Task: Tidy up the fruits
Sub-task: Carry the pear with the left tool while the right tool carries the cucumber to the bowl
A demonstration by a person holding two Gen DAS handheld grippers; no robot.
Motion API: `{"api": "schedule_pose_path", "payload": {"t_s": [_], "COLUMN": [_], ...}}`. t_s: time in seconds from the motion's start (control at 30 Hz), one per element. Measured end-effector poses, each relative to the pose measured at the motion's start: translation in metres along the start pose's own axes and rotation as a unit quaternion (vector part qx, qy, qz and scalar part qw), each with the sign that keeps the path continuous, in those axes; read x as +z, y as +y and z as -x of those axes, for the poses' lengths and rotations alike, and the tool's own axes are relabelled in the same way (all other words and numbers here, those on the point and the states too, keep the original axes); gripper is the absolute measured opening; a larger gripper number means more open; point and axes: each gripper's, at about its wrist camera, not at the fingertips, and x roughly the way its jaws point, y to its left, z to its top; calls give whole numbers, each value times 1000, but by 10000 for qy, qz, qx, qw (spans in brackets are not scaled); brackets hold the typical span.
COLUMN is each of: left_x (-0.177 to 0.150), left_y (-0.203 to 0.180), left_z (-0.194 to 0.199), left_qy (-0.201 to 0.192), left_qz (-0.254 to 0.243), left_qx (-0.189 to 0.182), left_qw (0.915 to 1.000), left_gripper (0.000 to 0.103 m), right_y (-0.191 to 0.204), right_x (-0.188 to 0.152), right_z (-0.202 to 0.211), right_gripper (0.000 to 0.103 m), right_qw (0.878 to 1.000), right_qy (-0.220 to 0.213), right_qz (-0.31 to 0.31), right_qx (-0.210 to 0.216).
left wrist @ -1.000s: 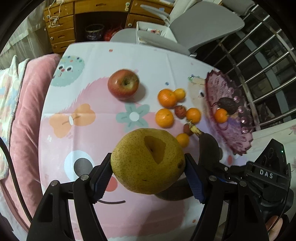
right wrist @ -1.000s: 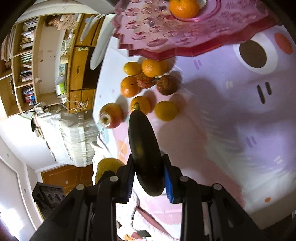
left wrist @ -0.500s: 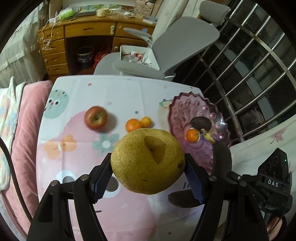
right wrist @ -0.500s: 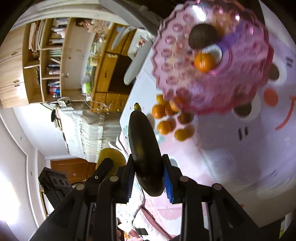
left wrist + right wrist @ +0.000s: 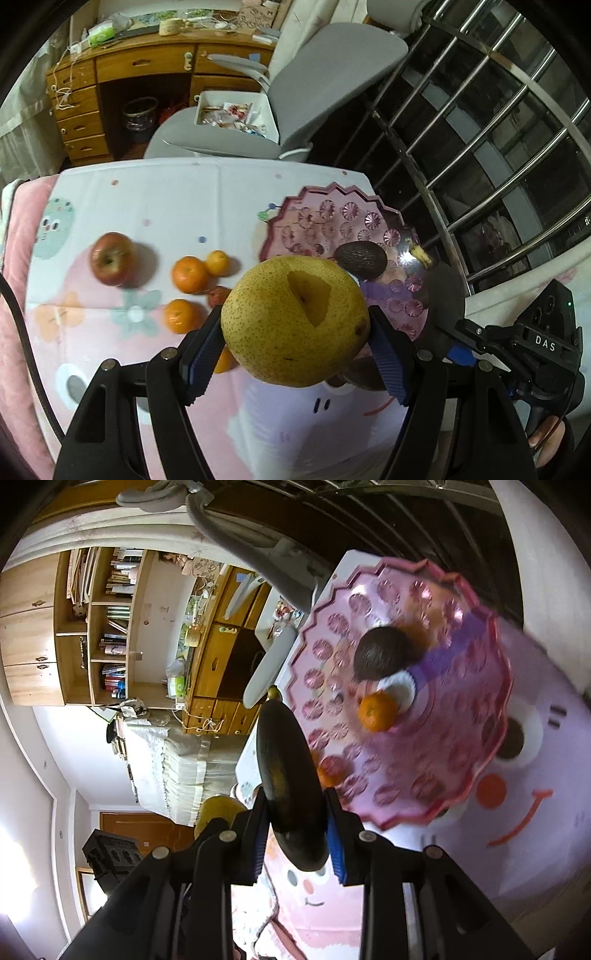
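Clearly, "DAS" label (image 5: 546, 343), left hand-held gripper (image 5: 295, 354) clamping pear (image 5: 295, 321), right hand-held gripper (image 5: 295, 834) pinching banana (image 5: 288, 786)

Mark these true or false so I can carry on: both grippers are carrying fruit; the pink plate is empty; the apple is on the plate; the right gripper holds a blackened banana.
1. Both grippers carry fruit: true. The left gripper clamps a yellow pear, the right gripper a fruit too.
2. The pink plate is empty: false. It holds an avocado and an orange.
3. The apple is on the plate: false. It lies on the tablecloth.
4. The right gripper holds a blackened banana: true.
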Motion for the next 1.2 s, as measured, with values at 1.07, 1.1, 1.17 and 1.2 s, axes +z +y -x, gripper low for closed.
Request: {"api": "schedule_pose_path", "payload": {"t_s": [1.07, 1.1, 1.17, 1.2], "left_x": [-9, -10, -12, -12], "left_y": [-46, -46, -45, -44], "left_z": [-129, -127, -124, -120], "left_qy": [1227, 1223, 1219, 1182], "left_qz": [-27, -18, -15, -3], "left_qx": [288, 257, 209, 151], "left_qw": [9920, 9922, 9923, 9929], "left_gripper": [73, 73, 75, 77], "right_y": [-53, -51, -47, -44], "right_x": [59, 57, 53, 52], "right_z": [-11, -9, -6, -5], "right_gripper": [52, 53, 53, 53], "right_qw": [9896, 9897, 9905, 9905], "right_qy": [90, 87, 56, 37], "right_qz": [-219, -209, -155, -114], "right_qx": [-1417, -1417, -1367, -1370]}}
